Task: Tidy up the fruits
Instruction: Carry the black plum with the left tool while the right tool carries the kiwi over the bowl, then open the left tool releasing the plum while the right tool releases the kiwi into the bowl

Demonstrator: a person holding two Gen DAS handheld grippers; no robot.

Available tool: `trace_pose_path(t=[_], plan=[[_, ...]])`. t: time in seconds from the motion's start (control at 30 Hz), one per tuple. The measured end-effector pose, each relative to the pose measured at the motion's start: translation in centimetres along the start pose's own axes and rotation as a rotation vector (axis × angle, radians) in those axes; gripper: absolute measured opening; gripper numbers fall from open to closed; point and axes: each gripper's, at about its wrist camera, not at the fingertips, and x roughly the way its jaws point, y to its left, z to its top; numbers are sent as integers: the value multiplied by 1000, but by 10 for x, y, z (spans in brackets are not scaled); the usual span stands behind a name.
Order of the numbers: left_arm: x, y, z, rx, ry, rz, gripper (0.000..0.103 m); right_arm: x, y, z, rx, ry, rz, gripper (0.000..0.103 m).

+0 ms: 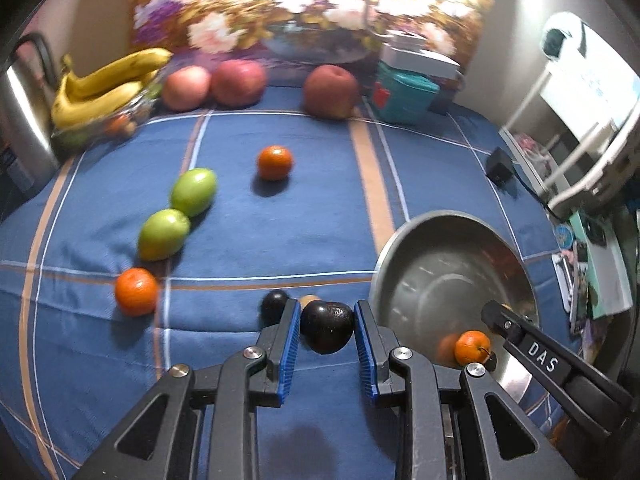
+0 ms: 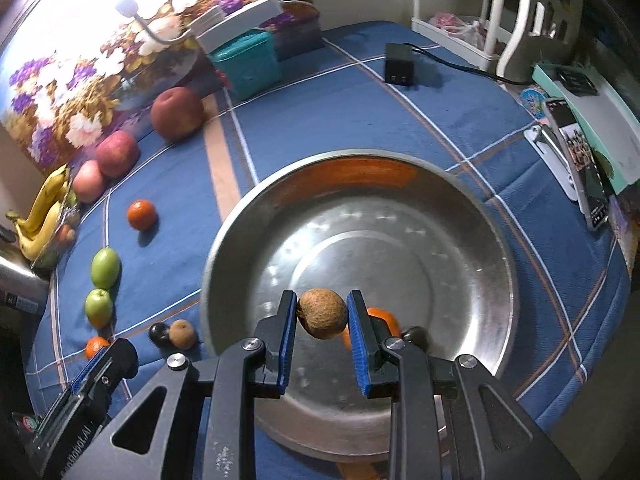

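Observation:
My left gripper (image 1: 326, 322) is shut on a dark plum (image 1: 326, 328), held above the blue cloth just left of the steel bowl (image 1: 400, 248). My right gripper (image 2: 322, 320) is shut on a brown fuzzy fruit (image 2: 322, 318) over the bowl (image 2: 224, 248). An orange (image 2: 386, 316) and a dark fruit (image 2: 414, 336) lie in the bowl behind the right finger. On the cloth are a second dark plum (image 1: 274, 306), a brown fruit (image 2: 182, 333), two green fruits (image 1: 194, 191) (image 1: 163, 234) and two oranges (image 1: 136, 291) (image 1: 274, 162).
Three apples (image 1: 238, 82) stand along the back by a flowered panel, with bananas (image 1: 108, 88) on a glass dish at the left. A teal box (image 1: 402, 96), a black adapter (image 1: 498, 166) and a kettle (image 1: 24, 120) ring the cloth. Books and a phone lie at the right edge.

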Motion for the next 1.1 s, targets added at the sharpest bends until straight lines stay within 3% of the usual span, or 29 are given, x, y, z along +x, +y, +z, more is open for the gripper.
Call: trace_pose_path(t=[0.5, 1.1], plan=[[21, -59, 0, 165, -25, -24, 29, 5, -25, 7, 80, 8, -21, 27], [43, -64, -8, 194, 21, -13, 29, 25, -27, 6, 77, 56, -32, 27]])
